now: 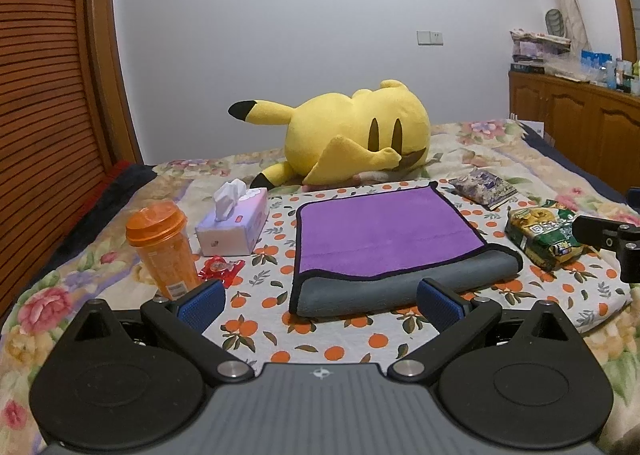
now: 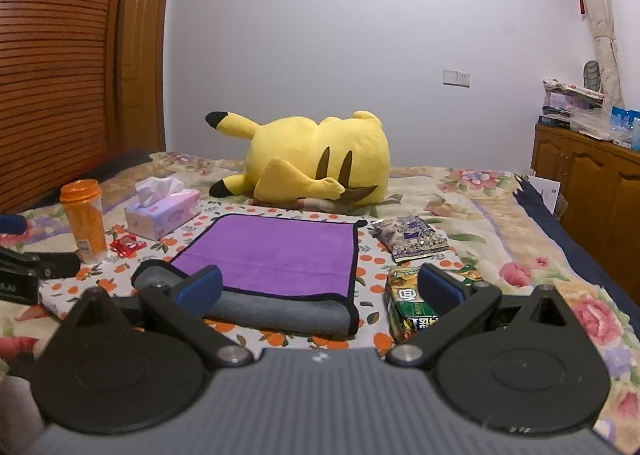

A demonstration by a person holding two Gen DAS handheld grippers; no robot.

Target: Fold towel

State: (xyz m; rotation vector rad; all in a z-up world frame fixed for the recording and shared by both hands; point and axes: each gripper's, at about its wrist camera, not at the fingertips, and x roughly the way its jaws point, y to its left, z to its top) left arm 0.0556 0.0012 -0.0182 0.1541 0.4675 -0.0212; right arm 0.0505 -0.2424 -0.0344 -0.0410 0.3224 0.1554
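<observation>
A purple towel (image 1: 380, 231) with a grey underside and black trim lies on the orange-print cloth (image 1: 340, 343). Its near edge is folded over, grey side up (image 1: 400, 287). It also shows in the right wrist view (image 2: 276, 251). My left gripper (image 1: 320, 305) is open and empty, hovering just in front of the towel's near edge. My right gripper (image 2: 320, 289) is open and empty, above the towel's near right corner. Part of the right gripper shows at the right edge of the left wrist view (image 1: 612, 243).
A yellow plush toy (image 1: 352, 135) lies behind the towel. An orange cup (image 1: 160, 247), a tissue box (image 1: 236, 223) and a red wrapper (image 1: 220, 269) sit to the left. A green snack pack (image 1: 544, 239) and a purple packet (image 1: 484, 183) sit to the right. A wooden cabinet (image 2: 592, 183) stands at right.
</observation>
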